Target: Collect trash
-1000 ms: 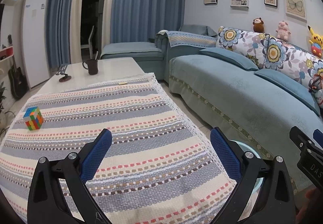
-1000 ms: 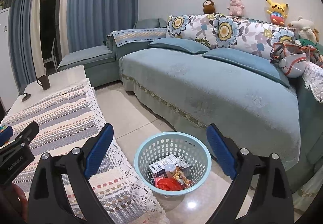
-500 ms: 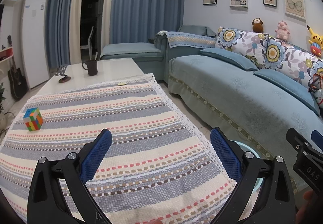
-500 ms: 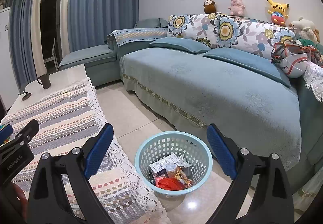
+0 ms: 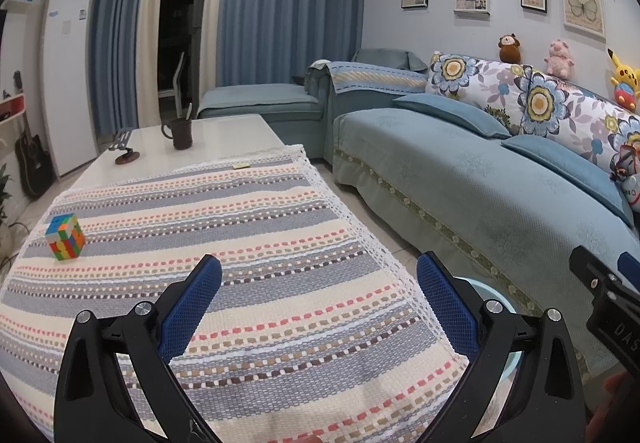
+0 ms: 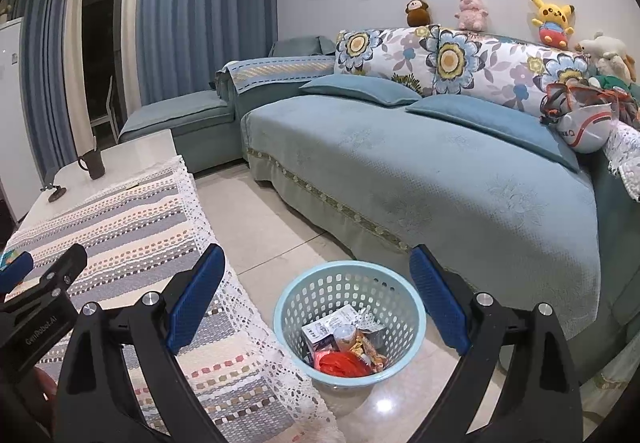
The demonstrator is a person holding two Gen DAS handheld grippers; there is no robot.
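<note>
L gripper (image 5: 318,285): blue-padded fingers standing wide apart, holding nothing, hovering over the striped woven tablecloth w/ white lace edge (image 5: 224,243). Multicolour puzzle cube (image 5: 65,236) sitting on the cloth ahead-left of the L tool, well apart from it. Further ahead, past the cloth's far edge, on the bare white tabletop (image 5: 216,135): dark brown mug (image 5: 180,133) and a small phone stand on a round brown base (image 5: 125,147), stand left of the mug. Small flat yellowish scrap (image 5: 241,164) lying at the cloth's far edge, straight ahead.

R gripper (image 6: 316,281): fingers also spread wide, nothing between them, hanging above the floor just right of the table's corner. Light-blue perforated plastic basket (image 6: 352,283) standing on the pale tile floor (image 6: 256,227), below and ahead of the R tool, framed between its fingers. Trash inside basket: red plastic wrapper (image 6: 340,361), white printed carton (image 6: 320,333), snack packets (image 6: 368,347) — all piled together at the bottom. Teal-covered sofa (image 6: 420,179) running ahead-right of the R tool, near the basket; can't tell if touching.
</note>
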